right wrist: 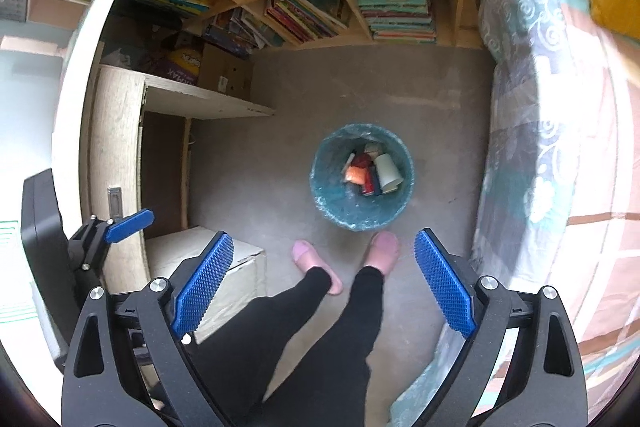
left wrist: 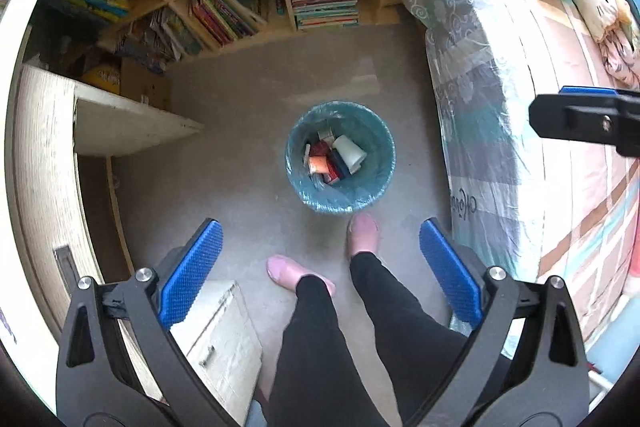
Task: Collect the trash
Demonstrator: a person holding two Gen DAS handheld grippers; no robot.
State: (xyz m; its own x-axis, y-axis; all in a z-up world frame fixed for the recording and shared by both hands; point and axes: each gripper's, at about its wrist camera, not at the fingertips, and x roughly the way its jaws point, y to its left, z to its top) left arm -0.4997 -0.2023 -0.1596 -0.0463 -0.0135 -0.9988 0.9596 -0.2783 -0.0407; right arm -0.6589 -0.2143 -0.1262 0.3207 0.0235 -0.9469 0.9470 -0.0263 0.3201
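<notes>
Right hand-held gripper (right wrist: 322, 283) gapes empty above lined bin (right wrist: 362, 213); trash (right wrist: 372, 169) inside.

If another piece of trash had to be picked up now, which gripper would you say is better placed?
Neither clearly. The left gripper and right gripper are both open and empty above the bin, and no loose trash shows on the floor.

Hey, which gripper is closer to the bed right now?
Right. The right gripper, open, hangs beside the bed; the left gripper, also open, is farther away, on the desk side.
</notes>
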